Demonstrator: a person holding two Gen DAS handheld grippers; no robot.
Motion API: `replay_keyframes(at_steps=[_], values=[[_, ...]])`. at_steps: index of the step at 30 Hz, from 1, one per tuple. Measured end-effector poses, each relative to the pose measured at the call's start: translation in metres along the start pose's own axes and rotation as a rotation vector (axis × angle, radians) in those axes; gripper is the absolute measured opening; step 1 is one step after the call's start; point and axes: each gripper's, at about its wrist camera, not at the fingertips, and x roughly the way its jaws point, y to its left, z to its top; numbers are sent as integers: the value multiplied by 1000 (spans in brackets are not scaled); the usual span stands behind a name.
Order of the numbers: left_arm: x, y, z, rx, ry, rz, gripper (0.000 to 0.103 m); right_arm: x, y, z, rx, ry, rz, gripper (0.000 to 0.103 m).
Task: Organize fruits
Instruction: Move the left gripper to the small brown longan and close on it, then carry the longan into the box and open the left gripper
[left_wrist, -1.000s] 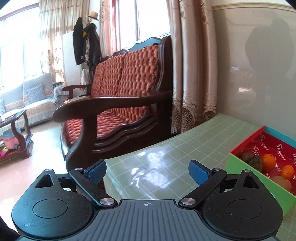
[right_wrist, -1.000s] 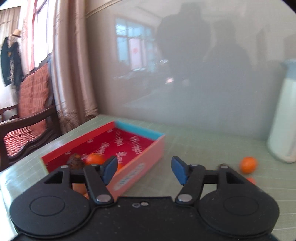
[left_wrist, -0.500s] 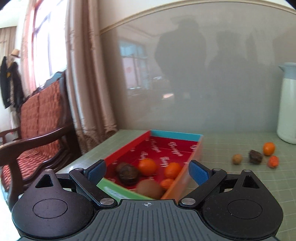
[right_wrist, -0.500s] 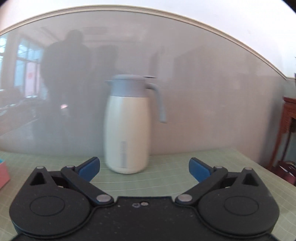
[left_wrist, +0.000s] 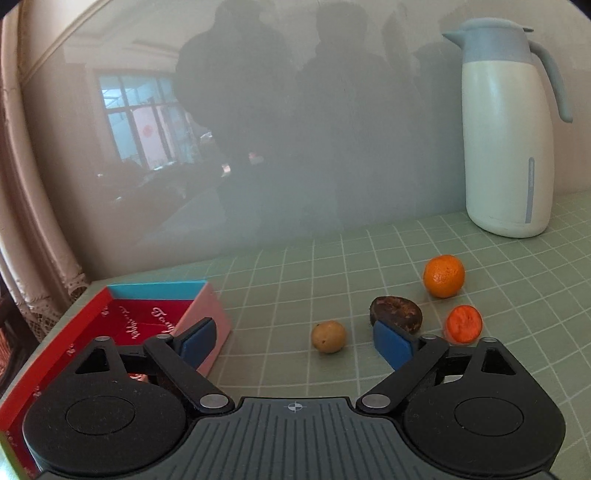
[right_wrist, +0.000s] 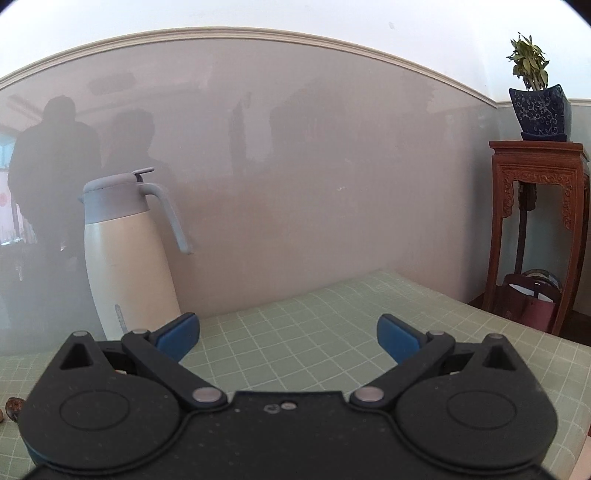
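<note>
The left tool (left_wrist: 295, 343) tilts downward over the green gridded table (left_wrist: 517, 332), its blue pads spread apart with nothing pressed between them; its jaws have just been closing a little. Taking the white jug (left_wrist: 506, 129) at the back wall as the landmark, four loose fruits lie in a cluster in front of it and to its left. The whole orange (left_wrist: 443, 276) is the nearest to the jug. A dark brown wrinkled fruit (left_wrist: 395, 312) sits farther from the jug, just beside the orange, and the tool's right pad overlaps its lower edge in the view; whether they touch I cannot tell. A small red-orange fruit (left_wrist: 464, 323) lies in front of the orange. A small tan round fruit (left_wrist: 328, 336) rests farthest left of the four, framed in the gap between the pads. Well to the left of the jug stands the open box (left_wrist: 66, 339) with red lining, a blue far wall and a pink side; the left pad hangs over its near corner.

The right tool (right_wrist: 288, 338) points nearly level over bare table to the right of the jug (right_wrist: 125, 258), wide open and empty. A carved wooden stand (right_wrist: 535, 221) bearing a potted plant (right_wrist: 537, 99) is far right of the jug.
</note>
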Motion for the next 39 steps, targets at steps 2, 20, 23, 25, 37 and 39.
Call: replay_keyframes(at_steps=[2, 20, 23, 25, 37, 39], values=[[15, -3, 1, 17, 27, -21, 79, 2, -1, 0, -14, 1, 2, 103], [39, -18, -10, 92, 49, -89, 28, -4, 0, 3, -69, -59, 7, 103], [37, -18, -11, 103, 35, -73, 28, -5, 0, 4, -67, -62, 9, 103], [33, -17, -9, 104, 11, -53, 28, -5, 0, 4, -67, -60, 8, 103], [-25, 47, -11, 6, -90, 205, 28, -6, 19, 2, -68, -29, 66, 103], [-29, 65, -17, -25, -67, 258, 28, -9, 27, 1, -72, -26, 89, 103]])
